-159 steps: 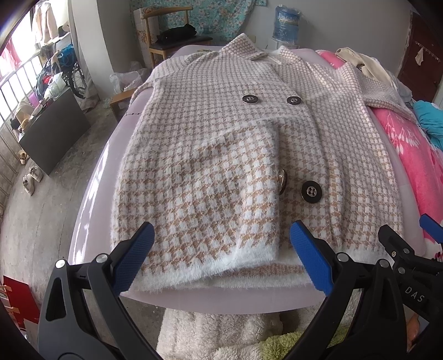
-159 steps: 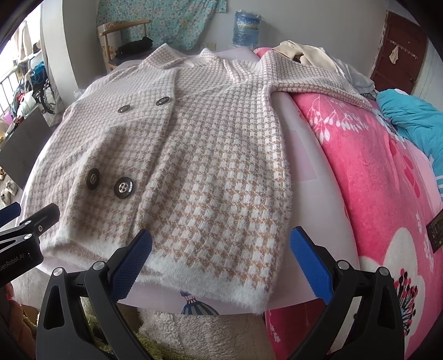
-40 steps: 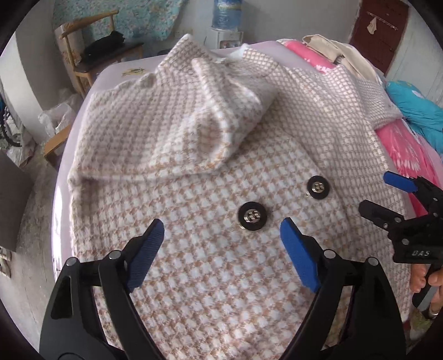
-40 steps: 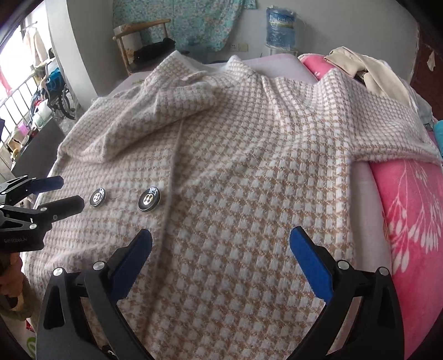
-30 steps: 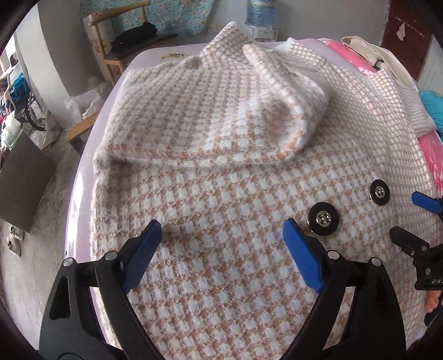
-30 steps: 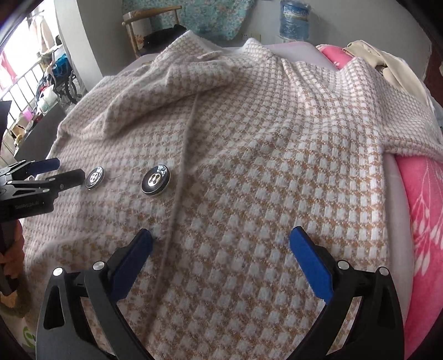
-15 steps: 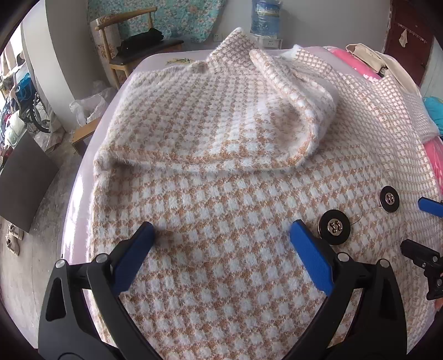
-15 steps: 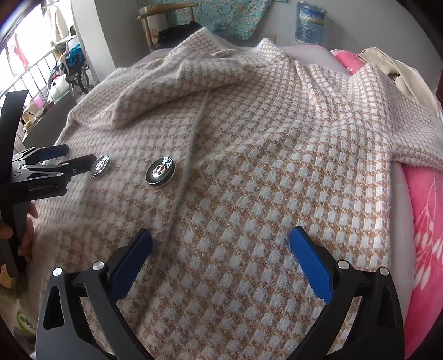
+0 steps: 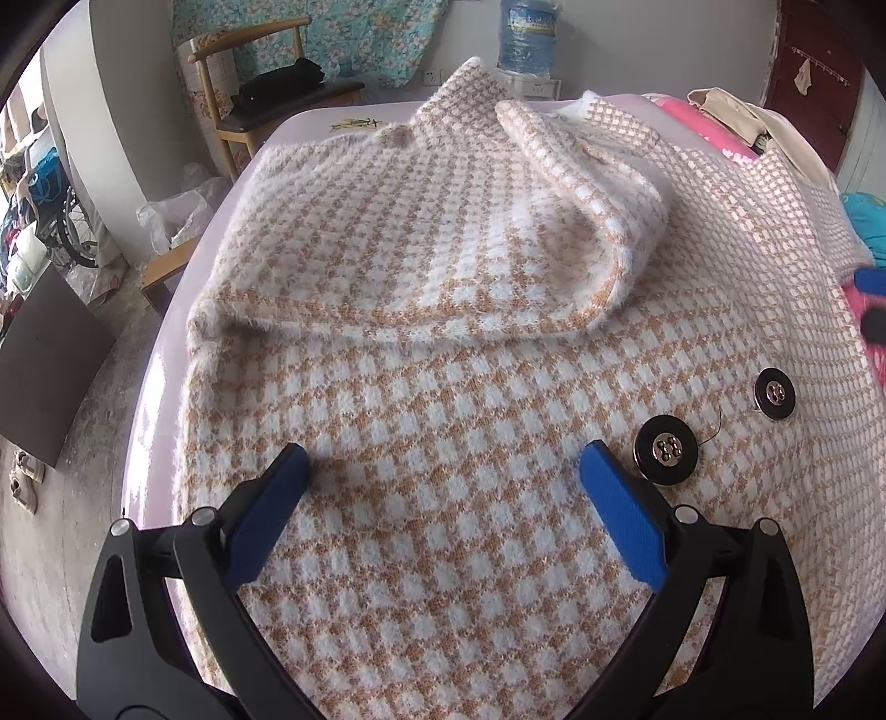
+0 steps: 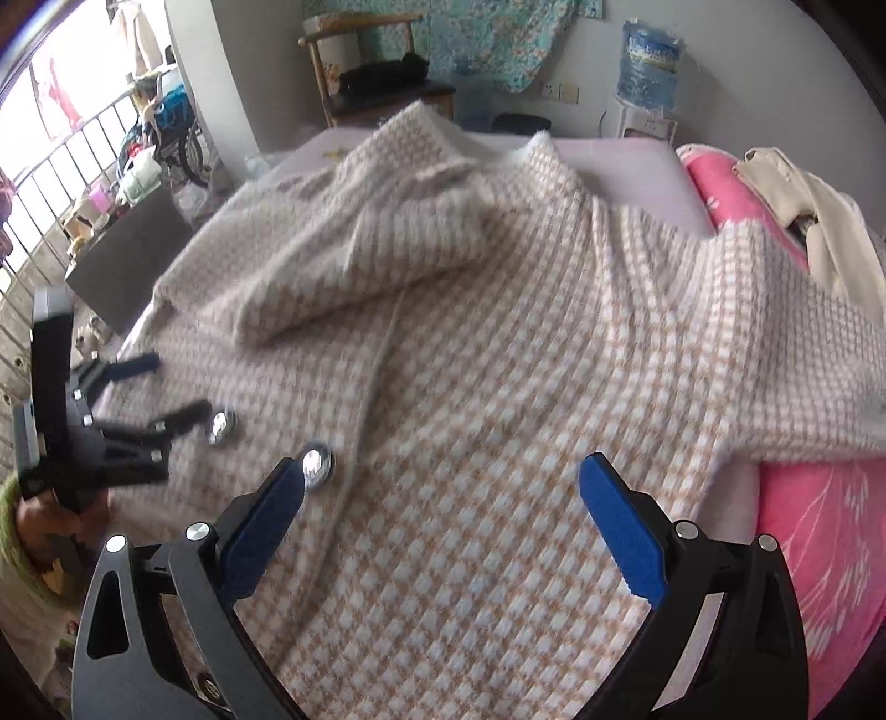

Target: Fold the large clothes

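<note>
Left gripper (image 9: 443, 459): jaws spread wide, nothing between the blue pads, poised low over the coat's front panel. Right gripper (image 10: 443, 471): likewise parted and empty, over the panel nearer the pink side. Neither tool grips cloth.

The coat (image 9: 443, 387), a fuzzy tan-and-white houndstooth knit, lies front-up across the lilac bed (image 9: 160, 387), which bears it along its whole visible length. Two dark buttons (image 9: 665, 450) sit just beside the left gripper's right pad; in the right wrist view they glint close to that gripper's left pad.

Further on, the left sleeve (image 9: 554, 221) is folded inward over the chest, its cuff end curled up and not lying flat. This placement reads as the first narrowing fold. The right sleeve (image 10: 775, 354) lies extended, draped onto the pink floral blanket (image 10: 819, 526); in my judgement it is the next piece to be brought in, which would account for both tools being open.

Beyond the collar: a wooden chair (image 9: 249, 83) and a water bottle (image 9: 523, 33) by the far wall, and cream clothing (image 10: 803, 221) piled on the blanket.
</note>
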The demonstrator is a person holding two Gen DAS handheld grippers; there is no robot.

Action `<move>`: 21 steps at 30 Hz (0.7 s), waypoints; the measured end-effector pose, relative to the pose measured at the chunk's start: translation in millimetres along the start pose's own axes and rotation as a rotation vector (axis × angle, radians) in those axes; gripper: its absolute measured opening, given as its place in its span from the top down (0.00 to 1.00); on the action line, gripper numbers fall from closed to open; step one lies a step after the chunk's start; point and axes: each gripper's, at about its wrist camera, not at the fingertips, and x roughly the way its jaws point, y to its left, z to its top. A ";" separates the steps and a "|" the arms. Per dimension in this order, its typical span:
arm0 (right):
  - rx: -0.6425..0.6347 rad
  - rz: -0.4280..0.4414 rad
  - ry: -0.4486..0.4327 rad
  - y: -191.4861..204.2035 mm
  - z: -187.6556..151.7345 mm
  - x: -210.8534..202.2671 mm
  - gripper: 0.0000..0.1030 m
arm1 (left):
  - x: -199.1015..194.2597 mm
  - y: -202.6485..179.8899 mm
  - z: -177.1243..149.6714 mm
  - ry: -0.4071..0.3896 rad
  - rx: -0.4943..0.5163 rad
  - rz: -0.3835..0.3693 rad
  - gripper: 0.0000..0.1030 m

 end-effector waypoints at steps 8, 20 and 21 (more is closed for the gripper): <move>-0.073 -0.017 -0.054 38.2 132.2 55.2 0.06 | -22.7 27.6 24.5 -0.105 -0.096 0.040 0.08; -0.100 -0.193 0.110 28.5 150.3 127.8 0.06 | 10.0 52.7 40.4 -0.065 -0.191 0.104 0.08; -0.091 -0.186 0.093 19.1 140.6 113.2 0.06 | 9.8 53.2 39.4 -0.066 -0.188 0.100 0.08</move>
